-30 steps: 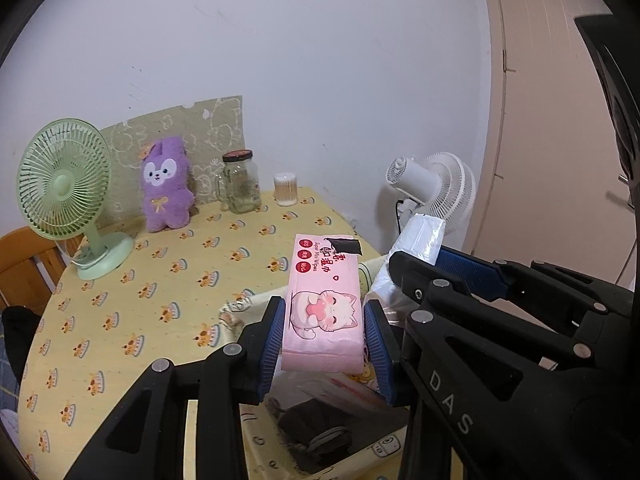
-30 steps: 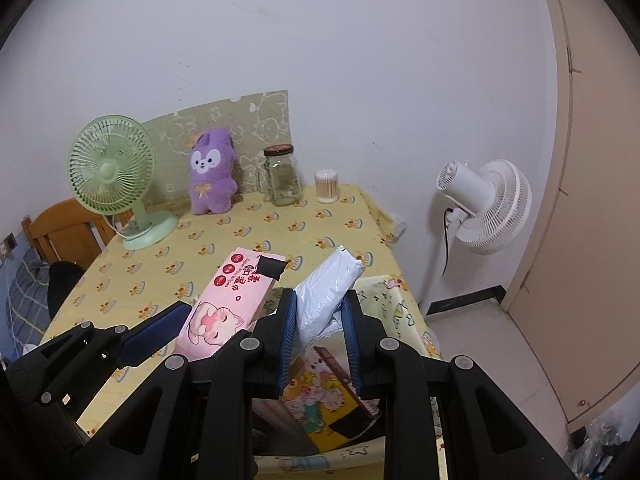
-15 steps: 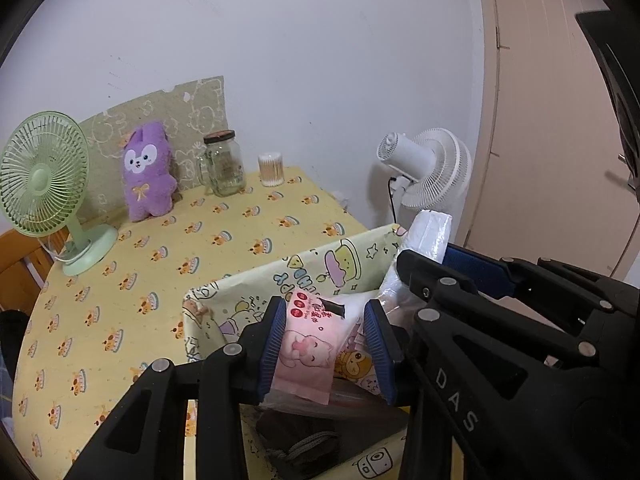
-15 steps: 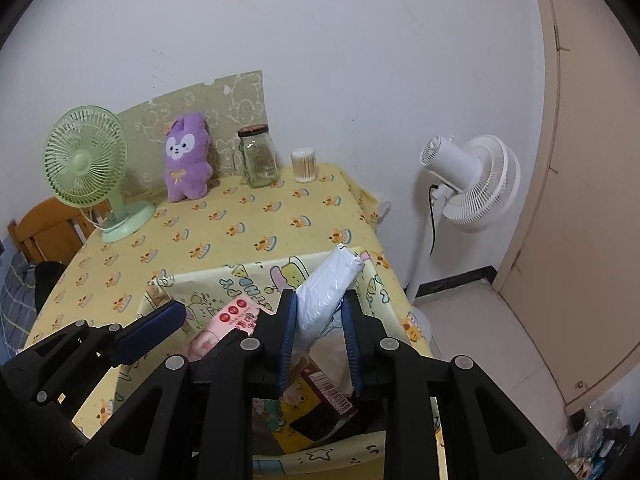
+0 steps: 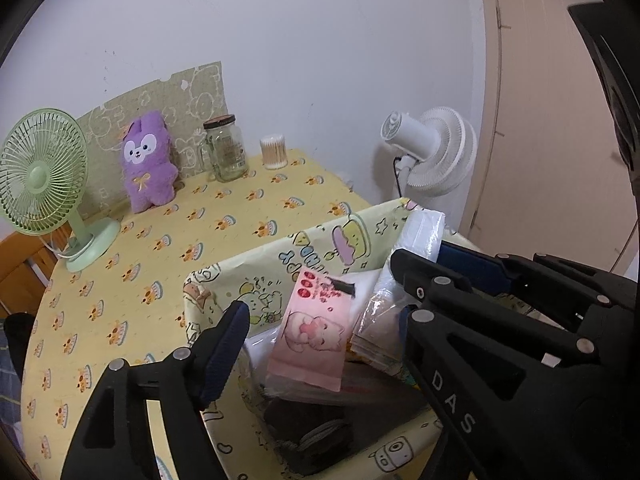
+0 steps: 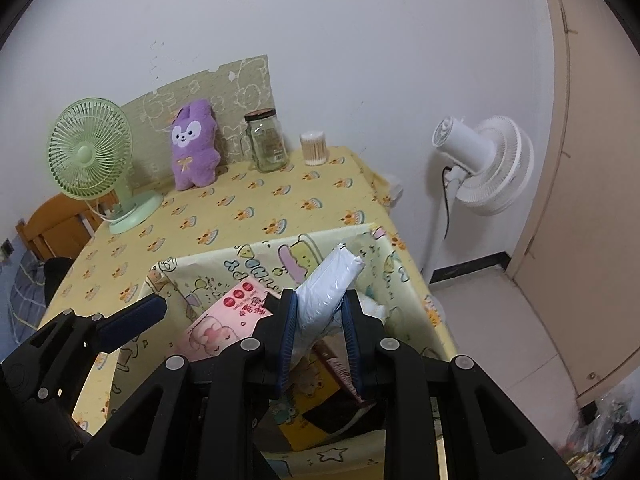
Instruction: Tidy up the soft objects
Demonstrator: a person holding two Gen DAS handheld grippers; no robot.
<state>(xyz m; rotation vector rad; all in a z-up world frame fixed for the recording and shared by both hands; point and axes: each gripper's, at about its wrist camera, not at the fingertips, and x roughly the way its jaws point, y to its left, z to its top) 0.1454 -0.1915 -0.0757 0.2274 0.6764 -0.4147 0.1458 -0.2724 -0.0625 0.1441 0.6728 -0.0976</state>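
Note:
A yellow cartoon-print fabric box (image 5: 280, 248) (image 6: 264, 246) stands at the near edge of the table. A pink tissue pack (image 5: 312, 332) (image 6: 228, 316) leans inside it on other packets. My left gripper (image 5: 320, 316) straddles the pink pack with its jaws opening, and the pads stand clear of it. My right gripper (image 6: 320, 300) is shut on a white plastic-wrapped tissue pack (image 6: 328, 284) (image 5: 424, 228), held tilted over the right half of the box. The left gripper's blue pad (image 6: 132, 320) shows at the box's left wall.
At the back of the yellow tablecloth stand a green desk fan (image 5: 40, 172), a purple plush rabbit (image 5: 148, 164), a glass jar (image 5: 226, 150) and a cotton-swab tub (image 5: 274, 152). A white floor fan (image 6: 480, 164) stands right of the table. A wooden chair (image 6: 56, 228) is at the left.
Both grippers came down to the box. The left gripper's jaws parted and let go of the pink pack, which now rests in the box. The right gripper still grips the white pack.

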